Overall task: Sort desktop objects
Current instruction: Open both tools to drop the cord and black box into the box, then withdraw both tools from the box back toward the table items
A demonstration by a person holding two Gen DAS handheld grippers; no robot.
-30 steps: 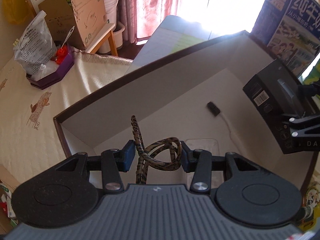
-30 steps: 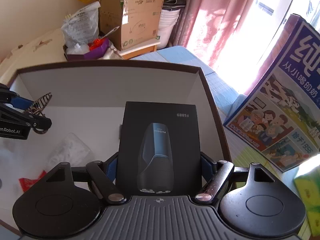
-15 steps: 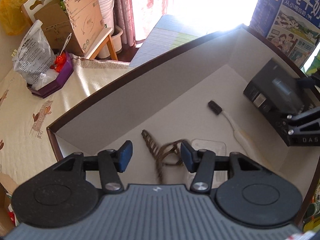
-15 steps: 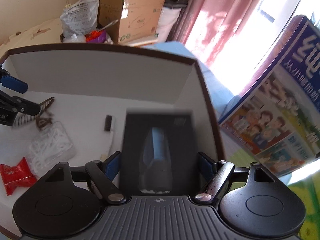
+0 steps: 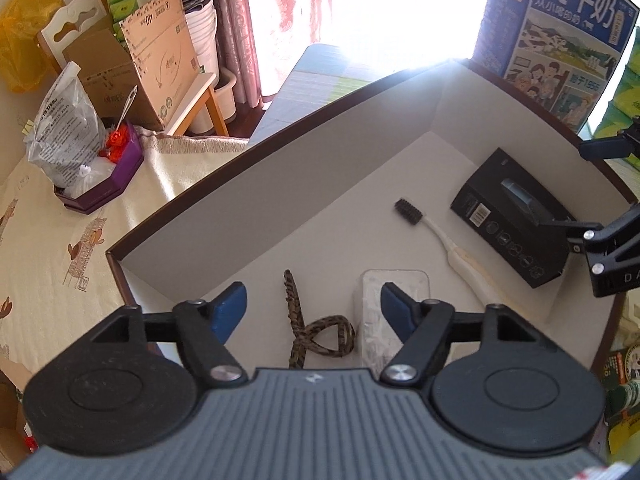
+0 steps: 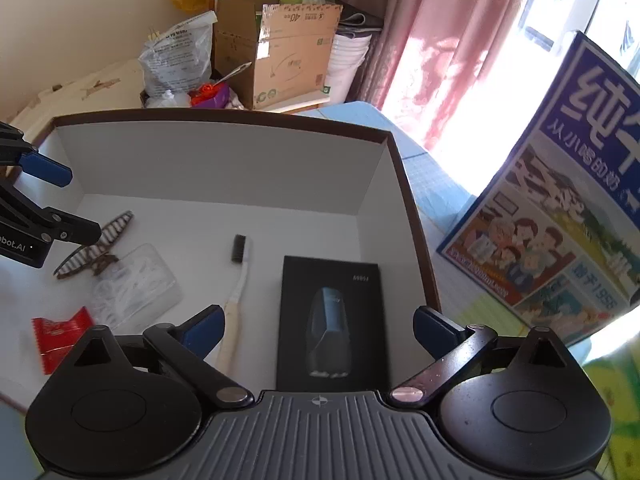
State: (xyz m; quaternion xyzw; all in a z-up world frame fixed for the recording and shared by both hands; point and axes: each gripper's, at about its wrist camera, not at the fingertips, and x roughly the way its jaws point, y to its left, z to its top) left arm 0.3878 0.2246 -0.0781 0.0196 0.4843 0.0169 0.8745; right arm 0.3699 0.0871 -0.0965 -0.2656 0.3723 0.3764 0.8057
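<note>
A brown-rimmed white box point(image 5: 280, 184) point(image 6: 224, 160) holds the sorted items. A leopard-print hair clip point(image 5: 316, 330) point(image 6: 96, 246) lies on its floor under my open, empty left gripper point(image 5: 314, 308). A black shaver box point(image 5: 512, 216) point(image 6: 332, 320) lies flat at the box's right side, between the spread fingers of my open right gripper point(image 6: 318, 328). A toothbrush point(image 5: 444, 240) point(image 6: 240, 280), a clear plastic case point(image 5: 384, 308) point(image 6: 132, 284) and a red candy wrapper point(image 6: 60, 336) also lie inside.
A blue milk carton point(image 5: 560, 36) point(image 6: 560, 220) stands right of the box. A purple tray with a plastic bag point(image 5: 80, 152) and a cardboard box point(image 5: 140, 68) point(image 6: 276, 52) sit behind on the cream tablecloth. Green packs point(image 6: 616, 400) are at the far right.
My left gripper opened, dropped the hair clip on the box floor and drew back. My right gripper lowered the shaver box, opened and let it lie flat.
</note>
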